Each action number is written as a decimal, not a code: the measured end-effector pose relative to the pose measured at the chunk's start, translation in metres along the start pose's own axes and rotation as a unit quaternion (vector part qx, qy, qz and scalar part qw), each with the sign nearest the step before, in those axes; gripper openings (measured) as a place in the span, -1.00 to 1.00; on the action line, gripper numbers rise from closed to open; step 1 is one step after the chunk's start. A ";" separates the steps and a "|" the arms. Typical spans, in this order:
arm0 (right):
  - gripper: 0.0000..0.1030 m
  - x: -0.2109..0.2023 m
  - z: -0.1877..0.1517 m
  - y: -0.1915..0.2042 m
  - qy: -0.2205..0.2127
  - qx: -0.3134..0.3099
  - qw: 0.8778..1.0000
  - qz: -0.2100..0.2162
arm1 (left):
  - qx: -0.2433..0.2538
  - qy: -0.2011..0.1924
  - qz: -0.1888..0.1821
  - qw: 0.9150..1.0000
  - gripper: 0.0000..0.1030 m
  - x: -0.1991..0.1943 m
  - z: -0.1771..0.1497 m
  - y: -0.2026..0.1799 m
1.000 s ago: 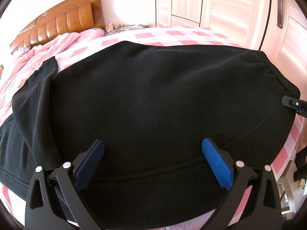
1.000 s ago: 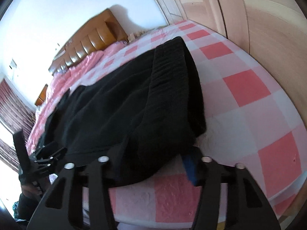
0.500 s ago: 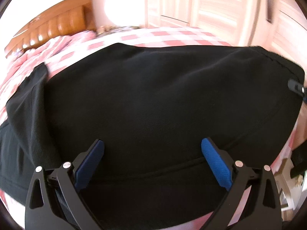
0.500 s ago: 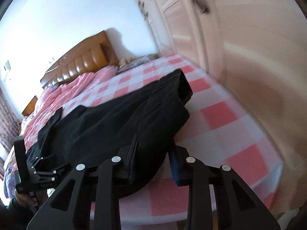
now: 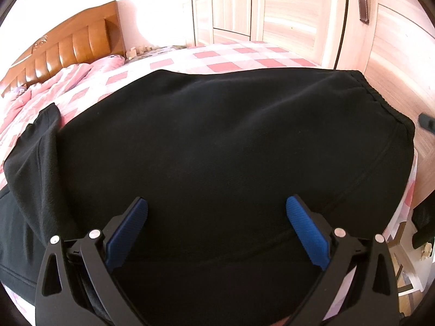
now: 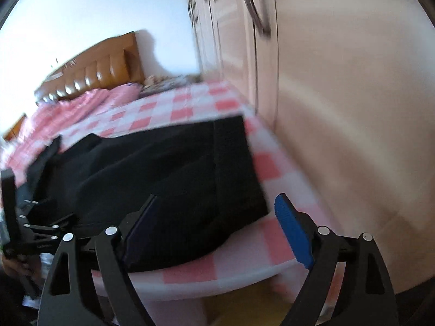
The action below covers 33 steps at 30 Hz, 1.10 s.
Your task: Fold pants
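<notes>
Pants (image 5: pixel 231 149) at bed (image 6: pixel 206 271) edge; both tongs agape above

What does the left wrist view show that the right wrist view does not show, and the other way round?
Only the left wrist view shows the wide flat top of the black pants from close above and the open left tool over them. Only the right wrist view shows the bed edge below the pants, the open right tool, and the left tool from the side. Both show the pants, the checked sheet, the headboard and the wardrobe.
</notes>
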State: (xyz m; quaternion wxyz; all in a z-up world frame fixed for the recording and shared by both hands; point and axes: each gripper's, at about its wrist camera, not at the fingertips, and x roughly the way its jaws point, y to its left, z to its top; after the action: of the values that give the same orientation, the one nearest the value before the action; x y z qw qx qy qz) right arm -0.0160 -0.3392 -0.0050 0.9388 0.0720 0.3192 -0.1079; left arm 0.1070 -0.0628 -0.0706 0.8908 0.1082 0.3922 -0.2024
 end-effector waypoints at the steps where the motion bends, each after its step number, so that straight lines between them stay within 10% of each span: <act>1: 0.63 -0.006 0.003 0.007 -0.014 -0.012 1.000 -0.009 | -0.001 -0.001 0.004 1.000 0.97 -0.002 0.000 0.000; 15: 0.68 0.116 0.059 0.199 0.104 -0.192 0.969 0.113 | -0.070 -0.044 0.070 0.994 0.96 -0.072 -0.017 0.090; 23: 0.68 0.153 0.035 0.270 0.141 -0.223 0.953 0.147 | -0.186 0.049 0.138 0.972 0.96 -0.022 0.052 0.242; 30: 0.68 0.154 0.034 0.269 0.137 -0.215 0.955 0.153 | -0.158 0.125 0.162 0.966 0.95 0.072 0.131 0.261; 33: 0.69 0.155 0.034 0.267 0.138 -0.210 0.955 0.158 | -0.149 0.180 0.179 0.956 0.31 0.099 0.131 0.263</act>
State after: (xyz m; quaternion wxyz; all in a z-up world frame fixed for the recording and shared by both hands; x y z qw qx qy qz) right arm 0.1900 -0.1121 -0.0561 0.8846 -0.0628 0.4457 0.1222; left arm 0.3702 0.0990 -0.0474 0.8333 0.0774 0.5457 0.0436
